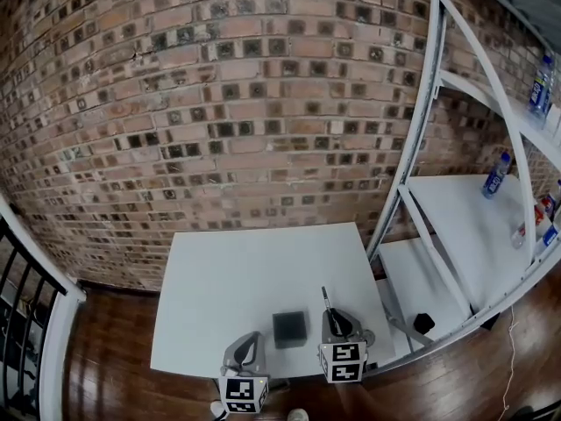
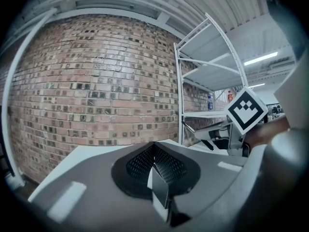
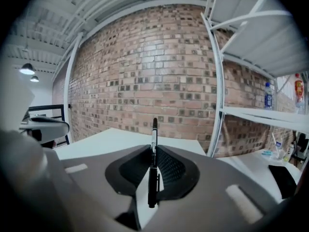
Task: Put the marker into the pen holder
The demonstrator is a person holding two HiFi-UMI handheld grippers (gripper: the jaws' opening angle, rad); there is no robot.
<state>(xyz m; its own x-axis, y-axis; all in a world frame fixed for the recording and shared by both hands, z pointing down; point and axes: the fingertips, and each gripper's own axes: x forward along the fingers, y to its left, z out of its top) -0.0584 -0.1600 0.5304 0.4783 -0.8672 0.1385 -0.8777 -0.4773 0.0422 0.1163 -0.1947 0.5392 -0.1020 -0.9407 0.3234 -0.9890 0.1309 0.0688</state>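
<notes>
A black marker [image 3: 153, 166] is clamped between the jaws of my right gripper [image 3: 154, 151], and its tip points ahead toward the brick wall. In the head view the same marker [image 1: 325, 303] sticks out of the right gripper [image 1: 338, 323] over the near right part of the white table [image 1: 254, 270]. The pen holder [image 1: 290, 329], a small black square cup, stands on the table just left of that gripper. My left gripper [image 1: 249, 344] hovers at the table's near edge, left of the holder. Its jaws [image 2: 154, 154] meet with nothing between them.
A brick wall [image 1: 228, 103] runs behind the table. A white metal shelving rack [image 1: 456, 209] stands to the right with bottles [image 1: 496, 175] on its shelves. A black railing [image 1: 22, 296] is at the far left, and the floor [image 1: 105, 358] is dark wood.
</notes>
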